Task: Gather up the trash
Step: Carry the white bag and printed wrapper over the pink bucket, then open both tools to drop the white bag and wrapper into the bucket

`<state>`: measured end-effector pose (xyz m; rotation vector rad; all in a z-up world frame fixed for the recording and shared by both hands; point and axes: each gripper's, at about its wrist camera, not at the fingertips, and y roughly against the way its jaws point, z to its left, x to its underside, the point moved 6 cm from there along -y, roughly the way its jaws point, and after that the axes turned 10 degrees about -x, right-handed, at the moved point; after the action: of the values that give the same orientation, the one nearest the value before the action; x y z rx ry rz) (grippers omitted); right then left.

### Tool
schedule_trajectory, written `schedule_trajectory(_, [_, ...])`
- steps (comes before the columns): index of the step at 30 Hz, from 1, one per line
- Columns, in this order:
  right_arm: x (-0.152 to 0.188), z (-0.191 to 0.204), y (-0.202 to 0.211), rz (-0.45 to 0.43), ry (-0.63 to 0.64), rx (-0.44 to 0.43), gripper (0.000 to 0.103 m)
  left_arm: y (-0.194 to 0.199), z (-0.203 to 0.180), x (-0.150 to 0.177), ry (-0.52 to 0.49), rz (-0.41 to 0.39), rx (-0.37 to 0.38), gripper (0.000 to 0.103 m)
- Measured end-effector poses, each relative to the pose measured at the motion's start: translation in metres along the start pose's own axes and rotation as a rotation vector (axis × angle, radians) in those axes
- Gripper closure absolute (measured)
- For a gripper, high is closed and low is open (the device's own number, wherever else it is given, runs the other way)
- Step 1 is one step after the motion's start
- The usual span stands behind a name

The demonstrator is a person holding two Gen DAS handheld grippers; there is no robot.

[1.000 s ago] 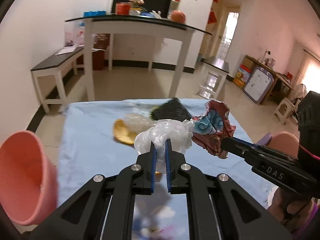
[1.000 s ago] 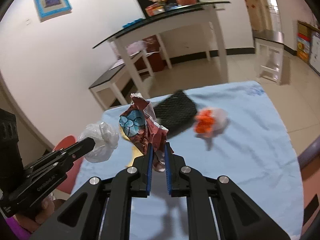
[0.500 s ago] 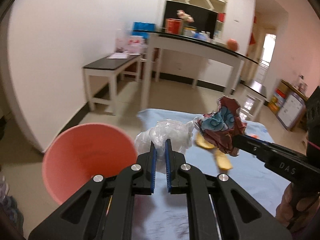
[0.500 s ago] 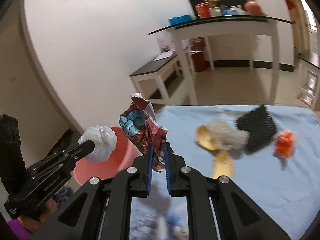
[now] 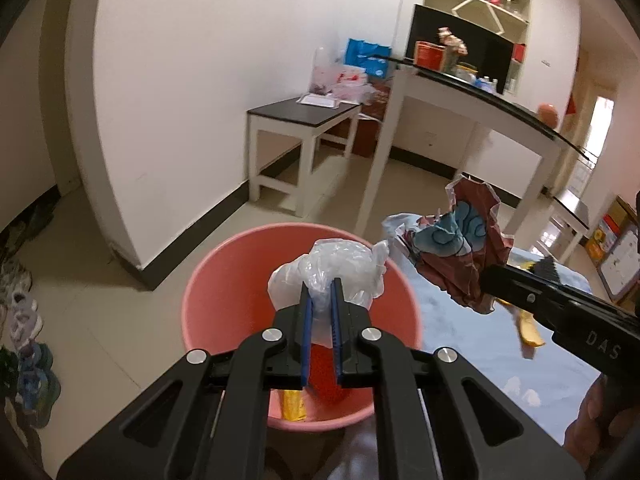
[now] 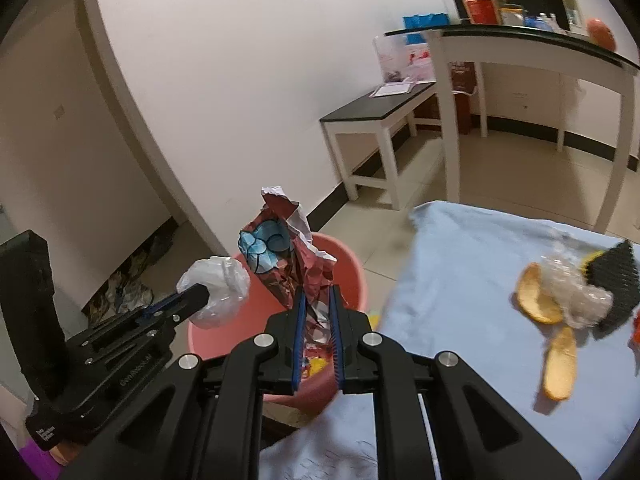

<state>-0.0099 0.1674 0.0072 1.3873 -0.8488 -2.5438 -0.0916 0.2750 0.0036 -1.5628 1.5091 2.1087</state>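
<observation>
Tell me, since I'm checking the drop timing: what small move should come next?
Probably open the left tool: its crumpled plastic bag hangs over the pink bin. The right tool, gripping the red wrapper, looks closer to the bin's rim.

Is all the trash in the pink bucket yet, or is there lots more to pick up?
Some is done: the round pink plastic bucket already holds scraps. In hand: the left gripper clamps a crumpled clear plastic bag, the right gripper a crumpled red-and-blue paper wrapper, both over the bucket. Left: orange peels and black mesh on the blue cloth.
</observation>
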Motion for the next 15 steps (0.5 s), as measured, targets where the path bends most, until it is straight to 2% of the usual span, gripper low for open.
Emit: schedule_trajectory(15, [0.013, 0.015, -0.053, 0.096, 0.019, -0.014, 0.092, -0.027, 0.036, 0.015, 0.057, 0.072, -0.064, 0.095])
